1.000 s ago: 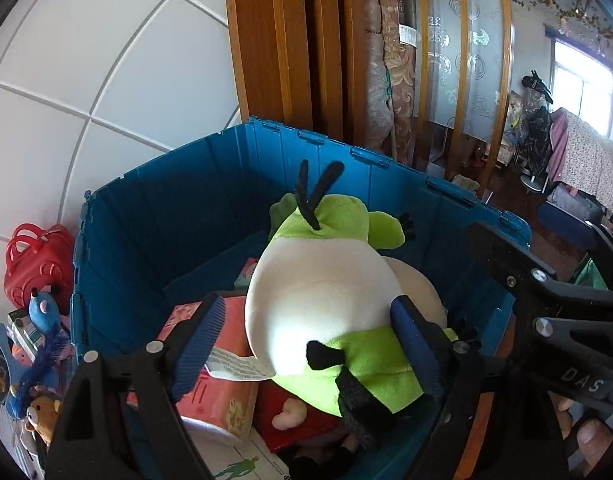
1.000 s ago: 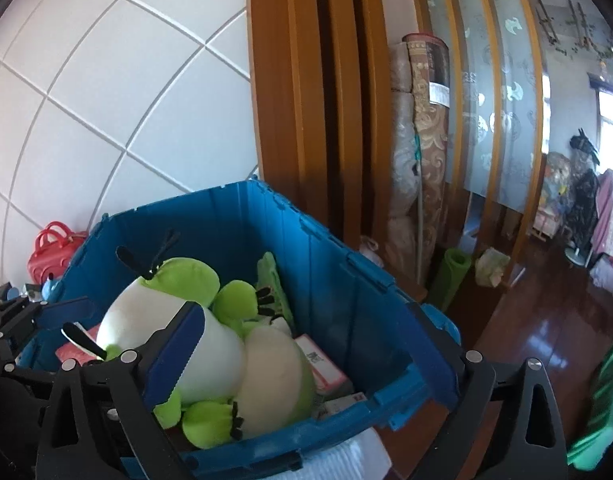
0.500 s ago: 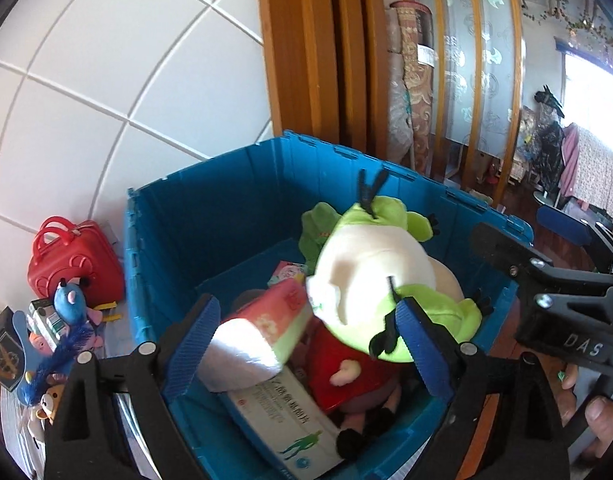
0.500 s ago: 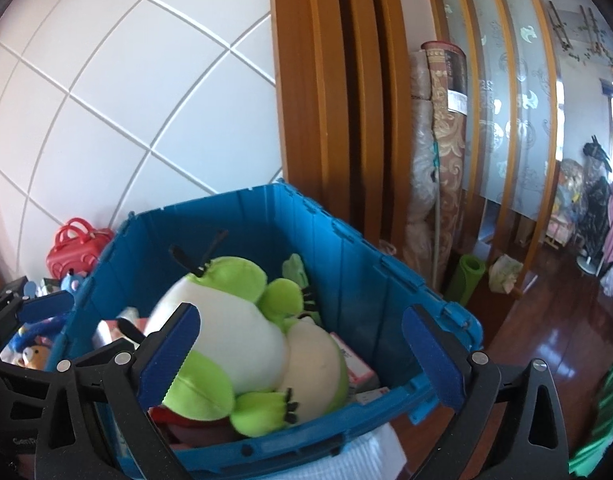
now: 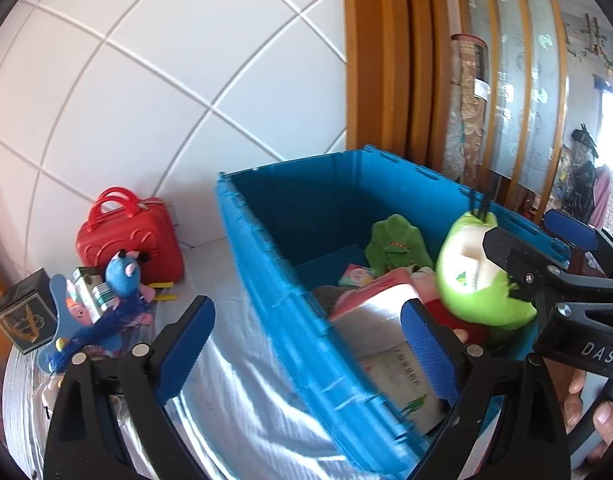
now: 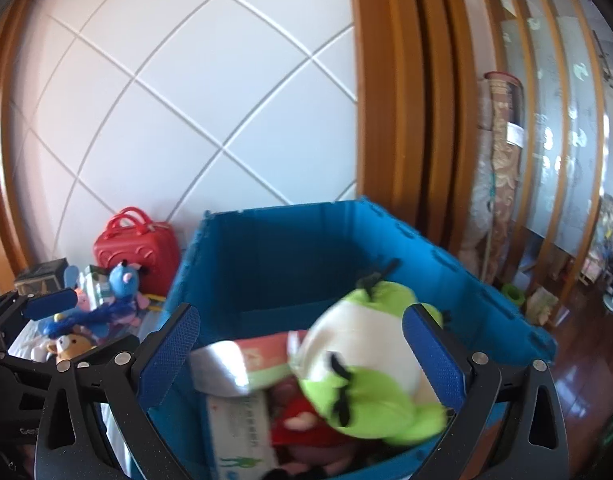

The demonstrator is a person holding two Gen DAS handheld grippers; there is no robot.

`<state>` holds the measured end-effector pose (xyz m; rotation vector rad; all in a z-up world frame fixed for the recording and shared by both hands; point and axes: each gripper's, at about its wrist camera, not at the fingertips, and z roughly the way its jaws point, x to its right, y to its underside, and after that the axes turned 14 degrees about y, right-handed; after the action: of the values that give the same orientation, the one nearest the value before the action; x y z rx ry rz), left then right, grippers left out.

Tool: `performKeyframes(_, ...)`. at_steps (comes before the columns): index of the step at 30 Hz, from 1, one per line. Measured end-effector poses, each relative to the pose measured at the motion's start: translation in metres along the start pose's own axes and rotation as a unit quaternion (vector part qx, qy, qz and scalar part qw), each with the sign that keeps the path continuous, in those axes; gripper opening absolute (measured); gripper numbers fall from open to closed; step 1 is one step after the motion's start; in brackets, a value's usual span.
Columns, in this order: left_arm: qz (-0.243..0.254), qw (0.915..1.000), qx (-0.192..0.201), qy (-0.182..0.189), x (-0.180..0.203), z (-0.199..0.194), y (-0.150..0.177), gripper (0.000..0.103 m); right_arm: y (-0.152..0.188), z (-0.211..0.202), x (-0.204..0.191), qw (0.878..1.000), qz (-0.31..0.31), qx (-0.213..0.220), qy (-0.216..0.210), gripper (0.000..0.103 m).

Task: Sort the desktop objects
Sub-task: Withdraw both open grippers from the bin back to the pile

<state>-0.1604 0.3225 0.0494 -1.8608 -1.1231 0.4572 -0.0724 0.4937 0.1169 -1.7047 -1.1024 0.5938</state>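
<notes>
A blue crate (image 5: 266,248) (image 6: 290,248) stands on the white cloth. In it lie a green-and-white plush (image 5: 478,276) (image 6: 366,360), a pink tissue pack (image 5: 370,304) (image 6: 262,356), a white box with a green figure (image 5: 402,380) and a green frog toy (image 5: 398,244). My left gripper (image 5: 306,312) hovers over the crate's near-left wall. Its jaws are opening and grip nothing. My right gripper (image 6: 300,320) stands open above the crate, clear of the plush below it.
Left of the crate, against the tiled wall, sit a red toy suitcase (image 5: 126,244), a blue plush (image 5: 122,276), small cartons and a dark box (image 5: 22,316). A small bear (image 6: 70,348) lies nearer. White cloth (image 5: 234,400) lies bare in front. A hand shows at right.
The green plush left my left gripper's pads and now lies in the crate. Both grippers pulled back and swung left, bringing the toys beside the crate into view.
</notes>
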Motion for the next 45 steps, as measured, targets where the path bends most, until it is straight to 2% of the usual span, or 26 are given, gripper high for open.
performKeyframes(12, -0.061, 0.9963, 0.01, -0.059, -0.111, -0.049, 0.034, 0.095, -0.003, -0.01, -0.128, 0.997, -0.054, 0.005, -0.052, 0.103)
performKeyframes(23, -0.134, 0.9827, 0.004, -0.128, -0.223, -0.09, 0.082, 0.095, 0.01, -0.009, -0.254, 0.986, -0.121, -0.002, -0.115, 0.103)
performKeyframes(29, -0.185, 0.9659, -0.022, -0.18, -0.287, -0.102, 0.119, 0.095, 0.028, 0.012, -0.318, 0.977, -0.147, -0.03, -0.154, 0.103)
performKeyframes(33, -0.225, 0.9502, -0.039, -0.212, -0.331, -0.107, 0.145, 0.095, 0.041, 0.031, -0.356, 0.968, -0.169, -0.056, -0.178, 0.103)
performKeyframes(39, -0.274, 0.9288, -0.07, -0.24, -0.385, -0.103, 0.181, 0.095, 0.061, 0.063, -0.406, 0.956, -0.193, -0.095, -0.202, 0.103)
performKeyframes(42, -0.282, 0.9253, -0.08, -0.24, -0.4, -0.093, 0.19, 0.095, 0.071, 0.08, -0.429, 0.95, -0.206, -0.109, -0.209, 0.103)
performKeyframes(45, -0.283, 0.926, -0.09, -0.233, -0.411, -0.078, 0.192, 0.095, 0.079, 0.097, -0.446, 0.945, -0.218, -0.124, -0.212, 0.103)
